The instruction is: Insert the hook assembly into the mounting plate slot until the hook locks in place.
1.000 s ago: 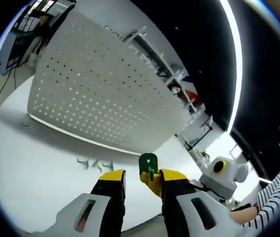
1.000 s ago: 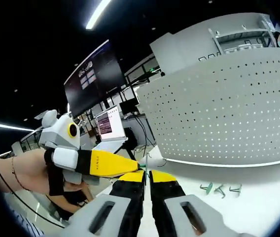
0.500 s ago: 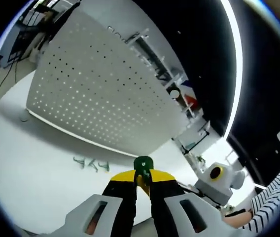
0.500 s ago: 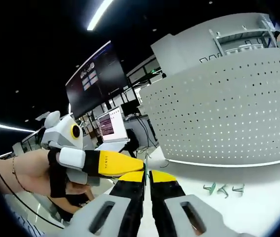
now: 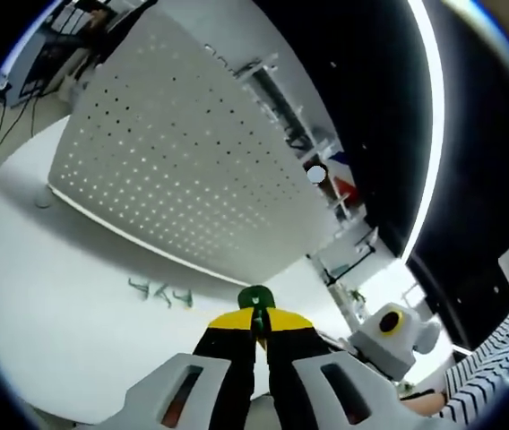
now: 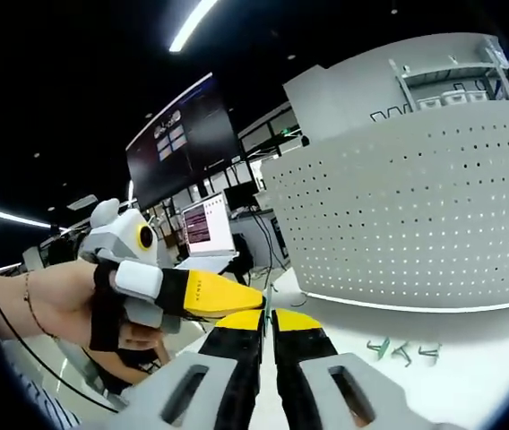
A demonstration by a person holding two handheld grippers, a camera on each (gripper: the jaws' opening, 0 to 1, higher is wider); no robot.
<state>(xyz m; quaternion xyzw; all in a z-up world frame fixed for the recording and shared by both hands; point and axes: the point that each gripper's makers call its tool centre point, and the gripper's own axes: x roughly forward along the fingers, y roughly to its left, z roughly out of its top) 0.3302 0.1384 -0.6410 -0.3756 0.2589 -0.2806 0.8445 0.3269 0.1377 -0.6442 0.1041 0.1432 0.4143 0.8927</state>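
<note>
Holding the green hook [image 5: 254, 300] pinched between its nearly closed jaws, your left tool [image 5: 253, 327] points up-frame toward the perforated mounting plate [image 5: 192, 170], which stands upright across the upper left of the left gripper view, well apart from the hook tip. Bare tabletop [image 5: 75, 296] lies between, so you have open room to advance. Spare hooks [image 5: 159, 292] lie at lower left, near the plate's bottom edge. Your right tool [image 6: 266, 324] has its jaws pressed together, seemingly on nothing, just beside the left one.
</note>
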